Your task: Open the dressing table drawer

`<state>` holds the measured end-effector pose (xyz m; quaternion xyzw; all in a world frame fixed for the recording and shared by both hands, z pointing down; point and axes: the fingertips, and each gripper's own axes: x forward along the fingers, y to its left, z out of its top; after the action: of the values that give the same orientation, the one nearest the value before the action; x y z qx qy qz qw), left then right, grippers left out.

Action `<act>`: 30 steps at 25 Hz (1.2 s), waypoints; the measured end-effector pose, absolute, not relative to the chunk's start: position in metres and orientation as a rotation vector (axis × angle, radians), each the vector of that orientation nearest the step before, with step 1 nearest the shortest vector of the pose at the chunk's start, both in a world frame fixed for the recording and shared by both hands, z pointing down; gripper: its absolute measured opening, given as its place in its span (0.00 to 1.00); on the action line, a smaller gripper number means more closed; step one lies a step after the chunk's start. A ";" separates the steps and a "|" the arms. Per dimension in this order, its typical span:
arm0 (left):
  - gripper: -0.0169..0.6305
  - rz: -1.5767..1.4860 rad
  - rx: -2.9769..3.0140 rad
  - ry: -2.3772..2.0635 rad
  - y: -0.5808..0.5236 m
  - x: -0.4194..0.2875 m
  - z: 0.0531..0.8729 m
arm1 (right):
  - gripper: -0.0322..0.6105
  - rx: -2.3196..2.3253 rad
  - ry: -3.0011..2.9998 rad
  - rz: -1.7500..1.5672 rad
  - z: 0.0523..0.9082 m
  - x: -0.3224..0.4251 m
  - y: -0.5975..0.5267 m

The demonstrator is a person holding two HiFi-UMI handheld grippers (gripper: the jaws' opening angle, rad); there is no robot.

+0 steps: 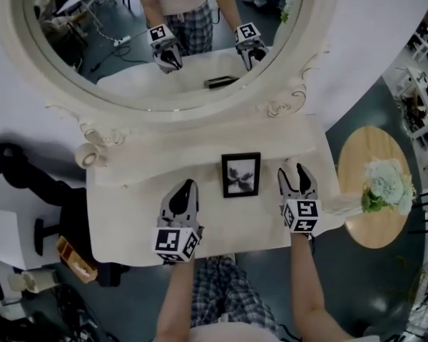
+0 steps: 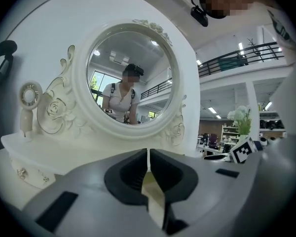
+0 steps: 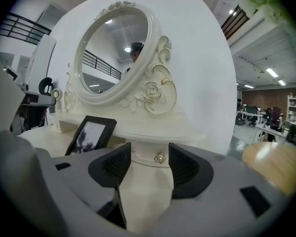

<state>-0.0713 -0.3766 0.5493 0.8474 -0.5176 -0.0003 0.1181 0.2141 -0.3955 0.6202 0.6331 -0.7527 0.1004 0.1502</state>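
right gripper view: the right tongs (image 3: 149,164) stand spread, a small round shiny knob (image 3: 159,158) on the cream drawer (image 3: 141,155) at twelve o'clock; left tongs (image 2: 148,158) pressed together.

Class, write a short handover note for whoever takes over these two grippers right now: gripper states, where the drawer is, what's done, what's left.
Left gripper: jaws together, empty, over the dressing table top, left of the photo frame.
Right gripper: jaws apart, empty. The knob of the small right-hand drawer is ahead, in line with the gap, not yet touched.
Done: both grippers at the table; drawer looks closed.
Left: probably move in, close on the knob, pull the drawer out.
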 end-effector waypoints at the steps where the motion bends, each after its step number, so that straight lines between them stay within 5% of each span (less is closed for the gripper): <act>1: 0.09 0.002 2.482 -1.510 -0.376 -0.067 0.552 | 0.43 1.814 -2.150 0.296 0.625 0.216 -0.398; 20: 0.09 0.046 2.459 -1.506 -0.367 -0.047 0.572 | 0.24 1.785 -2.021 0.359 0.666 0.230 -0.428; 30: 0.09 0.022 2.444 -1.524 -0.369 -0.054 0.567 | 0.23 1.780 -1.987 0.371 0.667 0.231 -0.430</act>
<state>-0.0543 -0.3689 0.5669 0.8413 -0.5245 0.0077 0.1303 0.2311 -0.4296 0.6672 0.6443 -0.7192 0.1343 0.2225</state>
